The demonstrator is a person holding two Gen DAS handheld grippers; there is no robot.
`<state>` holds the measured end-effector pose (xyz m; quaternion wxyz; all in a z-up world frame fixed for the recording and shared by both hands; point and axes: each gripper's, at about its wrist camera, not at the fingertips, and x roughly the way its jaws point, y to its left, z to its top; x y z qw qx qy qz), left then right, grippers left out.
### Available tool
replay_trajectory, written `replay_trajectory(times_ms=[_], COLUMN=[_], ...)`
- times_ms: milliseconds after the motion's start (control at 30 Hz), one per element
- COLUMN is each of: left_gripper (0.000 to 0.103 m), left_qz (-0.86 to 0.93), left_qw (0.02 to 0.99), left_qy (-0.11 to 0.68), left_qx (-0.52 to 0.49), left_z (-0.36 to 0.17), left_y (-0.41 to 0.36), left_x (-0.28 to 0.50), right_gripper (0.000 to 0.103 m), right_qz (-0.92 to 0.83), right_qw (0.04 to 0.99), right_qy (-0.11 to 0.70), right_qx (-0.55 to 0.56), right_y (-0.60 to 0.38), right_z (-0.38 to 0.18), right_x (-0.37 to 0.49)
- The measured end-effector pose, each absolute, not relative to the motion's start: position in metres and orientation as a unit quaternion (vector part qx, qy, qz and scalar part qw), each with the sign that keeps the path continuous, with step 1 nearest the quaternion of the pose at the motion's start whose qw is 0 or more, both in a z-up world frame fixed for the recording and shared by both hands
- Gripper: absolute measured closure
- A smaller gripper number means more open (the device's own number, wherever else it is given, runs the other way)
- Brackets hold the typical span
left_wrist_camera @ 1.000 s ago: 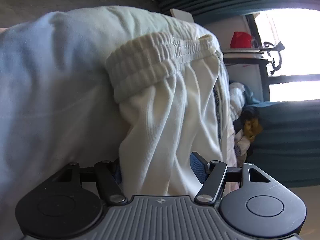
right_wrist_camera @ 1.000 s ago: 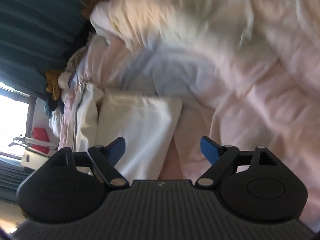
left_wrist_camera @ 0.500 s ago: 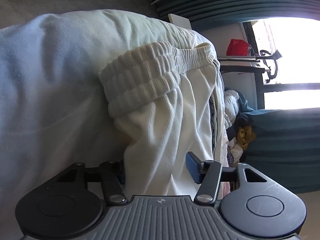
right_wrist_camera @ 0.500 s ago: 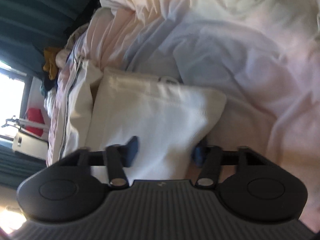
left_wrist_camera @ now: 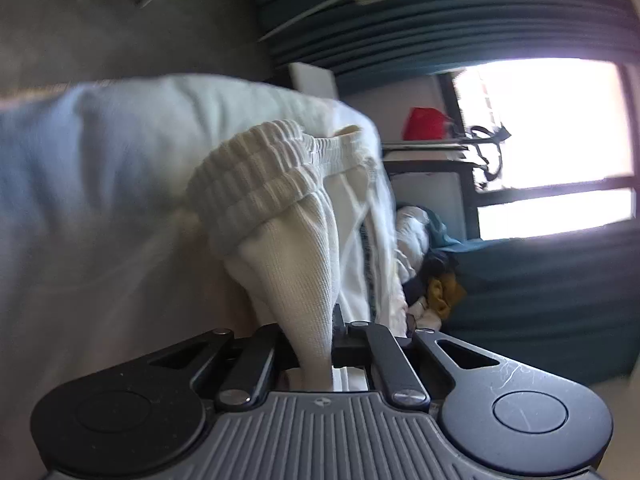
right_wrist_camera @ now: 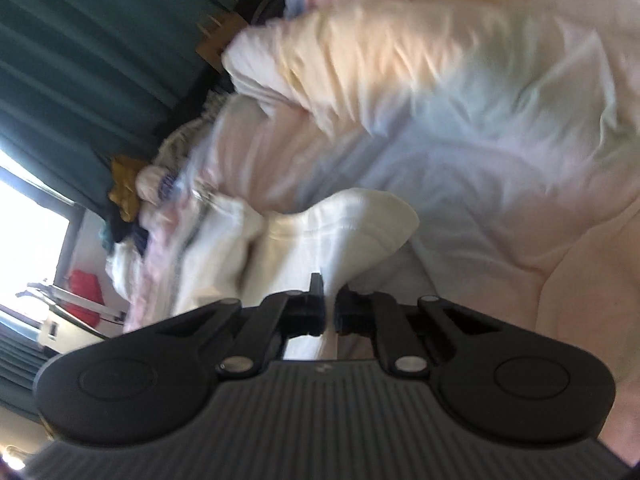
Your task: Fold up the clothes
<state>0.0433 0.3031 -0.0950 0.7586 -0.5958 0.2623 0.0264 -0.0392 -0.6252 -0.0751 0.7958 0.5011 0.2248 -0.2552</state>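
Observation:
A cream ribbed garment with an elastic waistband (left_wrist_camera: 256, 184) lies on a pale duvet (left_wrist_camera: 100, 168). My left gripper (left_wrist_camera: 316, 340) is shut on a bunched fold of the cream garment just below the waistband and lifts it. In the right wrist view my right gripper (right_wrist_camera: 329, 308) is shut on another part of the same cream garment (right_wrist_camera: 344, 228), pulling a corner up off the bedding. Both views are blurred by motion.
A rumpled pale pink and white duvet (right_wrist_camera: 500, 140) covers the bed. A pile of mixed clothes (left_wrist_camera: 432, 276) lies at the bed's edge by teal curtains (left_wrist_camera: 500, 32). A bright window (left_wrist_camera: 552, 128) and a red bag (left_wrist_camera: 424, 124) on a dark rack are beyond.
Both grippers have closed on the cream garment; a second ago both were open around it. The fabric is now bunched and raised off the duvet.

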Motion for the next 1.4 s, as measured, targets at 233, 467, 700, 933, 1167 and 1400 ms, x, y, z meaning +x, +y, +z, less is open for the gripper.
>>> replay_trajectory(times_ms=[233, 467, 700, 933, 1167, 1400], left_gripper=[0.099, 0.099, 0.099, 0.098, 0.094, 0.057], left_qz=[0.000, 0.010, 0.034, 0.066, 0.081, -0.001], left_qw=[0.766, 0.777, 0.782, 0.802, 0.811, 0.836], left_qy=[0.250, 0.267, 0.305, 0.351, 0.390, 0.350], left_qx=[-0.592, -0.570, -0.542, -0.479, -0.429, -0.423], left_z=[-0.067, -0.039, -0.024, -0.045, -0.083, -0.067], left_y=[0.311, 0.318, 0.319, 0.305, 0.293, 0.299], left_x=[0.012, 0.070, 0.200, 0.343, 0.410, 0.374], right_gripper=[0.097, 0.097, 0.097, 0.097, 0.094, 0.075], right_qz=[-0.252, -0.244, -0.257, -0.285, -0.300, -0.264], right_qw=[0.816, 0.840, 0.869, 0.873, 0.870, 0.872], right_qy=[0.192, 0.189, 0.196, 0.223, 0.261, 0.255], right_qx=[0.484, 0.447, 0.374, 0.326, 0.292, 0.322], right_y=[-0.626, -0.627, -0.624, -0.632, -0.631, -0.627], right_z=[-0.035, -0.003, 0.014, -0.036, -0.093, -0.069], right_x=[-0.059, 0.009, 0.165, 0.312, 0.369, 0.329])
